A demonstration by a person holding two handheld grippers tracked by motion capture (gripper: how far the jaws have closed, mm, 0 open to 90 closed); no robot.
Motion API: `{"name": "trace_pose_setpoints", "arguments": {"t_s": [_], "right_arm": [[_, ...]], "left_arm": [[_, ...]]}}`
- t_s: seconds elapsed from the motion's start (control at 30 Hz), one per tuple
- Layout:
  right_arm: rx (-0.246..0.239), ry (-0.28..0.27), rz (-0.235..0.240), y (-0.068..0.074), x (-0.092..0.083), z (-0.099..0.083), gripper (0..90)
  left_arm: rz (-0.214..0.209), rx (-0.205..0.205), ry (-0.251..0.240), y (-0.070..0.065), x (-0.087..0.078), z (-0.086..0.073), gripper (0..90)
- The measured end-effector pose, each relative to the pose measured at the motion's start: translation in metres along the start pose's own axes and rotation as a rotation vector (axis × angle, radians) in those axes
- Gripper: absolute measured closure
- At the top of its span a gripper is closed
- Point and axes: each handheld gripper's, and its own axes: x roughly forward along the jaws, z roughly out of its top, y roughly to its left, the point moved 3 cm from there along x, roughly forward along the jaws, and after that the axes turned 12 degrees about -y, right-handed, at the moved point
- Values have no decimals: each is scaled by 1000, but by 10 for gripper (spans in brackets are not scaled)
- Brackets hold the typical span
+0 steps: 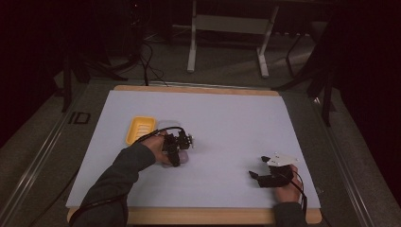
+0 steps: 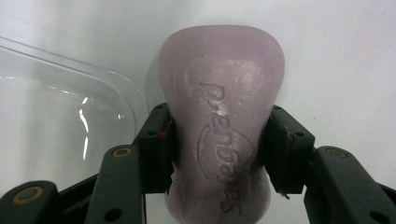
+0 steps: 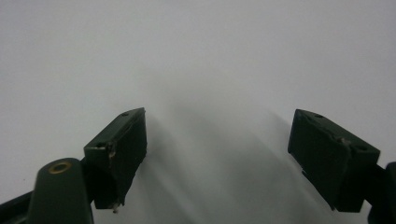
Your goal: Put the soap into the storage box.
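Beside the clear lid [image 2: 60, 116], your left gripper [image 2: 219, 149] clamped the lilac soap bar [image 2: 222, 116] at its waist. Placing it in the yellow soap dish [image 1: 140, 129] remained; your right gripper [image 3: 219, 158] rested wide and empty.

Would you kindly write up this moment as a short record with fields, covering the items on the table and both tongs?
surface: white table top
held item: pale purple bar of soap with embossed lettering
left tongs: pads press on the narrow middle of the soap, one on each side
clear lid: lies on the table beside the soap
yellow soap dish: on the table beyond the left hand, apart from the soap
right tongs: open, nothing between the pads, over bare table near the right edge
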Motion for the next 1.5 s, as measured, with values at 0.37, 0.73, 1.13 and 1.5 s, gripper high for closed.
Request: {"name": "trace_pose_setpoints", "arguments": {"t_s": [0.37,0.73,1.13,1.5], "right_arm": [[-2,1,-1,0,0,0,192],[-1,-1,-2,0,0,0,192],[0,-3,-3,0,0,0,192],[0,-4,-3,0,0,0,192]], "left_arm": [[-3,-2,7,3,-6,-2,498],[-2,-37,-9,10,-17,-8,498],[28,-80,-38,21,-38,-14,498],[53,-123,-41,34,-56,-21,498]]}}
